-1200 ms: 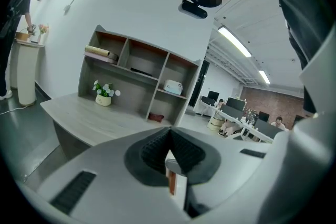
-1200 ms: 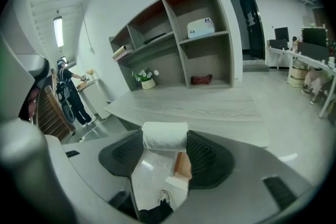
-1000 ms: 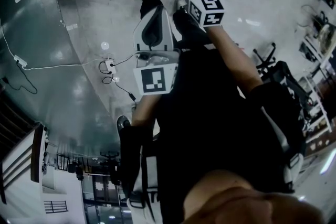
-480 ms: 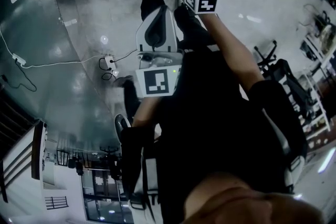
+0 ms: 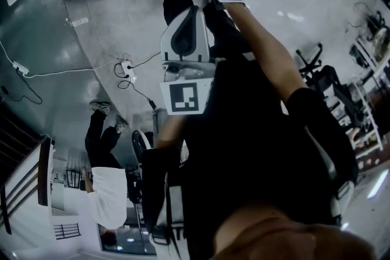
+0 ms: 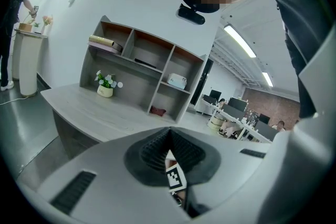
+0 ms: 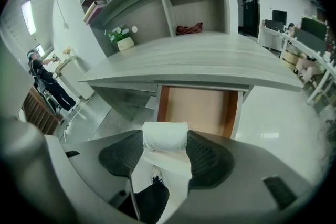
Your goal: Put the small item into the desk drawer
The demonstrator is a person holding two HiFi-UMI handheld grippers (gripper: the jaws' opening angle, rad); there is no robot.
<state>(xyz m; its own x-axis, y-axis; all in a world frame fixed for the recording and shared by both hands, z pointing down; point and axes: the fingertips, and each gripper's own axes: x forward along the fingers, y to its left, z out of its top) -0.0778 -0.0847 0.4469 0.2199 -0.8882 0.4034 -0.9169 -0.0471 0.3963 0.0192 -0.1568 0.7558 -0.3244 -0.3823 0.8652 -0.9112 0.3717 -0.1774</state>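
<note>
Right gripper (image 7: 164,140), roll (image 7: 165,134) before open drawer (image 7: 199,107)

Your head camera looks steeply down; both gripper cameras face the same desk (image 7: 210,57) and shelf unit (image 6: 142,65), right nearer.

The small roll (image 7: 165,135) is white and soft-looking. It lies crosswise, clamped at both ends between the jaws of the right gripper (image 7: 164,143). In the right gripper view it sits just before the near edge of the drawer (image 7: 198,107). The drawer is pulled open beneath the desk (image 7: 210,60), and its brown wooden inside is exposed.
</note>
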